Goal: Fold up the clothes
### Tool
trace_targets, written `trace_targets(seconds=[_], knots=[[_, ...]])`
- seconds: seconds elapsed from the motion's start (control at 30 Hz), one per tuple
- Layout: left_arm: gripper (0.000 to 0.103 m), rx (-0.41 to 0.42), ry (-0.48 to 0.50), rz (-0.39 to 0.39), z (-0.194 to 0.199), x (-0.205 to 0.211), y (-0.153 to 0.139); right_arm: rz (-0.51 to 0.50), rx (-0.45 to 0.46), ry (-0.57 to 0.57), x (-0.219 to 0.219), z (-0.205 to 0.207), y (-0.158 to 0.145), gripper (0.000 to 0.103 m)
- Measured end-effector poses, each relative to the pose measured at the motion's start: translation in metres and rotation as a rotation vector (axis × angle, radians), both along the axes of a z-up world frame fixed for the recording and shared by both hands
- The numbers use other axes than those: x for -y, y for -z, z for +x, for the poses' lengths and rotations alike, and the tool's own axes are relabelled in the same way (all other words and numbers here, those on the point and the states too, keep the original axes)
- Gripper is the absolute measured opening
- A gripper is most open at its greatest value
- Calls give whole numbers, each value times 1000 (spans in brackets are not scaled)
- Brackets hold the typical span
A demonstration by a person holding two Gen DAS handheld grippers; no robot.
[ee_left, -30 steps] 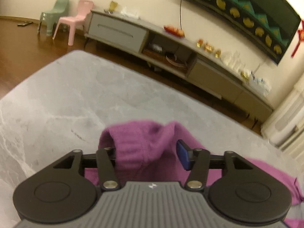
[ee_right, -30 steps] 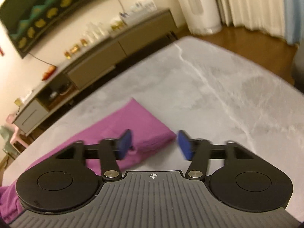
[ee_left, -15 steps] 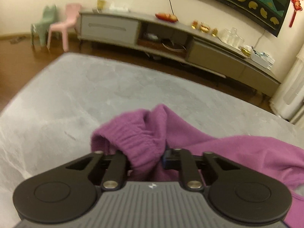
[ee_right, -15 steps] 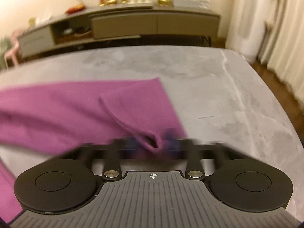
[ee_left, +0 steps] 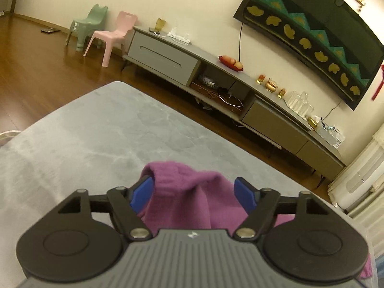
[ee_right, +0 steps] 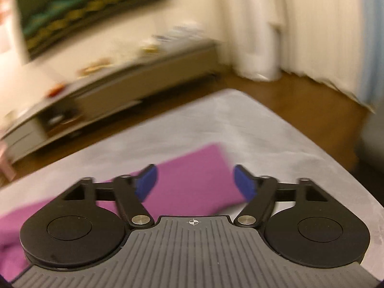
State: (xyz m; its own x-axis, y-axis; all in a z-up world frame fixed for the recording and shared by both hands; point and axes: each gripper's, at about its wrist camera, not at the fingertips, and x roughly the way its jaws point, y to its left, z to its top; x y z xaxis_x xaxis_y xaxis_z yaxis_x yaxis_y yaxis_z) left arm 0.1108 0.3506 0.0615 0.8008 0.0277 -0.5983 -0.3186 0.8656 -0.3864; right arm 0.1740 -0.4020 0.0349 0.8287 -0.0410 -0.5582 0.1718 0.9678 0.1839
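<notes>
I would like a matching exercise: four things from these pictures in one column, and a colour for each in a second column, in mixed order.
Things:
1. garment
2. mat
3. smaller chair nearer the cabinet
4. pads of the left claw

Colours:
A. blue
B. pink
C. grey
D. purple

Pairs: 1-D, 2-C, 3-B, 4-A

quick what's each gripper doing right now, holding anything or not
Left gripper: opening, pads off the purple garment bunched between them.
Right gripper: opening, holding nothing, garment flat below.
</notes>
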Motion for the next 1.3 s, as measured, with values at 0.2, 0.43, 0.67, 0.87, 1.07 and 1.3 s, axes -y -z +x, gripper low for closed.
trace_targets(seconds=[0.2,0.43,0.67,0.87,1.07,1.3], knots=[[82,-54,-4,-13,-56,29,6,-128,35,-471,-136,-46,-7,93],[90,-189,49,-13,-75,63,33,-272,-60,-805,-232,-108,36,95],[74,-234,62,104,-41,80,52,-379,-124,-947,-261,-140,76,95],[6,-102,42,142,-38,68,31,-273,-171,-897,-243,-123,76,45],[14,170,-48,-25,-62,19,-9,-270,-114,-780,-226,-113,58,5],[67,-31,-79,-85,-42,20,34,-246,-106,-666,-212,-99,57,5]])
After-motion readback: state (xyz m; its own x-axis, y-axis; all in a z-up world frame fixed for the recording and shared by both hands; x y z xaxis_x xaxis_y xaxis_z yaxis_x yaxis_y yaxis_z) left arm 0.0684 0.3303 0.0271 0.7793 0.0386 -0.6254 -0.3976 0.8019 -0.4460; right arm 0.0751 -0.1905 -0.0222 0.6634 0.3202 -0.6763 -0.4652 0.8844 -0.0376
